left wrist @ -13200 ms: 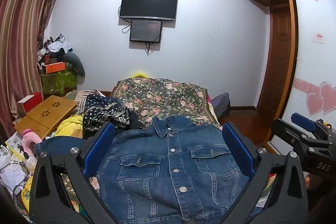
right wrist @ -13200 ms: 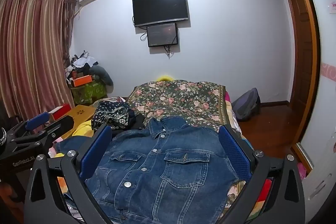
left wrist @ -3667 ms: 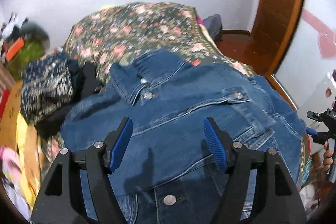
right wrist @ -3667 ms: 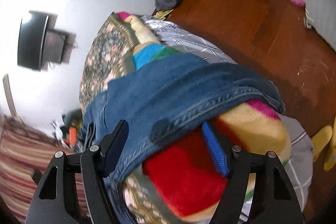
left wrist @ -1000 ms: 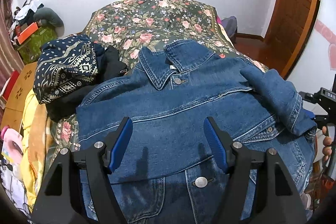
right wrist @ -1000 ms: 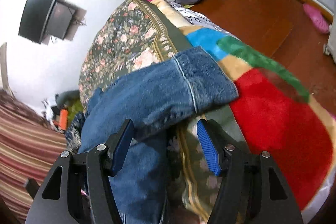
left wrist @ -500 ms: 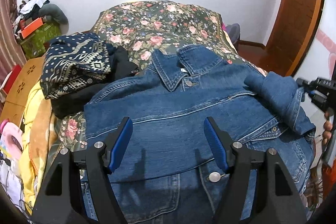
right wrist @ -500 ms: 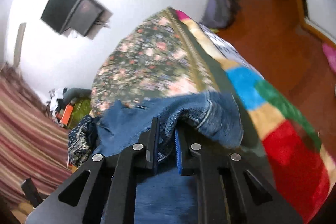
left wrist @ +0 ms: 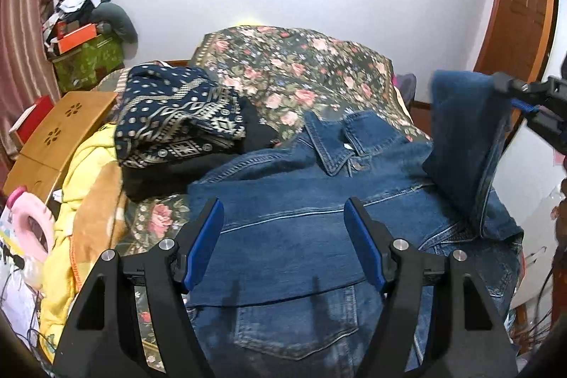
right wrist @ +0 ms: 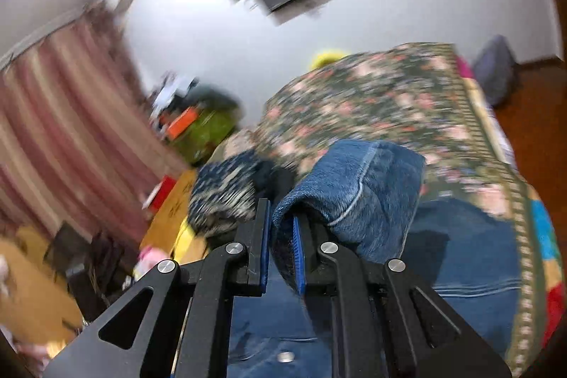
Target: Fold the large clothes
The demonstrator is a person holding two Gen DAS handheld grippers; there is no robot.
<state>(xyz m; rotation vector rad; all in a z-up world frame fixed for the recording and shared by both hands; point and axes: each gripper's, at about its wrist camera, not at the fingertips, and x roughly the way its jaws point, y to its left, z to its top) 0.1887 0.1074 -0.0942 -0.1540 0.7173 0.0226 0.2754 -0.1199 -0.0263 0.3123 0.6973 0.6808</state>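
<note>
A blue denim jacket lies front-up on the bed with its collar toward the far wall. My left gripper is open and empty, hovering over the jacket's chest. My right gripper is shut on the cuff of the jacket's right sleeve. In the left wrist view the right gripper holds that sleeve lifted above the jacket's right side. The jacket's left sleeve lies folded across the chest.
A floral bedspread covers the bed. A dark patterned garment and a yellow blanket lie left of the jacket. A wooden lap table stands at the left. A wooden door is at the right.
My right gripper has shut on the sleeve cuff and raised it up off the bed's right edge, swinging toward the jacket. My left gripper stays open over the chest.
</note>
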